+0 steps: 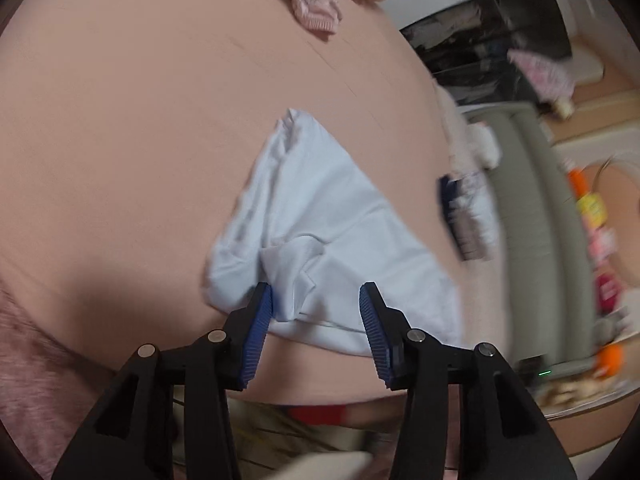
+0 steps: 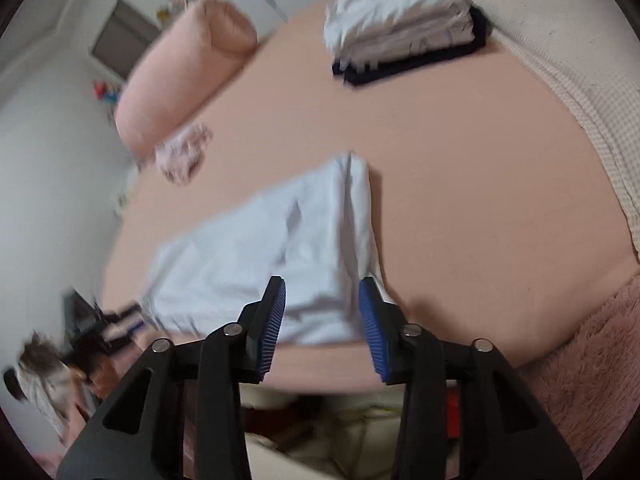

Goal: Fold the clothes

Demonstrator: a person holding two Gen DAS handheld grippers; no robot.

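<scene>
Now your left gripper (image 1: 316, 312) and right gripper (image 2: 322, 312) both hang with jaws apart, gripping nothing, over the white garment (image 1: 320, 240) lying rumpled near the bed's (image 1: 120, 140) front edge.

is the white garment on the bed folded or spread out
Partly folded: the white garment lies doubled over in rumpled layers on the bed, not a neat finished fold.

Bed sheet (image 2: 460, 168): peach, smooth, fills both views.
Pillow (image 2: 176, 84): pink bolster, ten o'clock in the right wrist view.
Fuzzy blanket (image 2: 580, 360): mauve, four o'clock at the bed's near edge.
Checked cover (image 2: 580, 80): cream, two o'clock.
Sofa (image 1: 536, 200): grey-green, three o'clock in the left wrist view.
</scene>
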